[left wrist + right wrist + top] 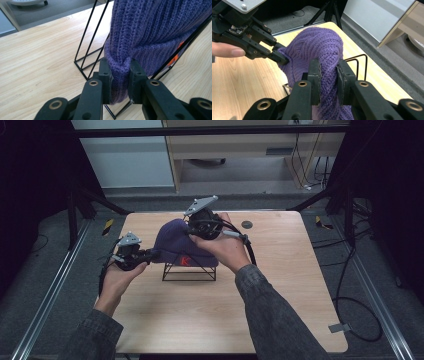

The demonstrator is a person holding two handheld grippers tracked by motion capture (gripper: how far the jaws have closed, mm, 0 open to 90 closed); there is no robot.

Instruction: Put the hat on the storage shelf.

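Sideways, purple beanie (176, 240) crown points far-left over wire stand (190, 272)

table (280, 290): light wood | round disc (246, 224): far right | floor cables (360, 320)

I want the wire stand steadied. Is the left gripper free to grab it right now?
Probably not: the left gripper is shut on the purple beanie, so it must let go first, though the black wire stand sits right beside it.
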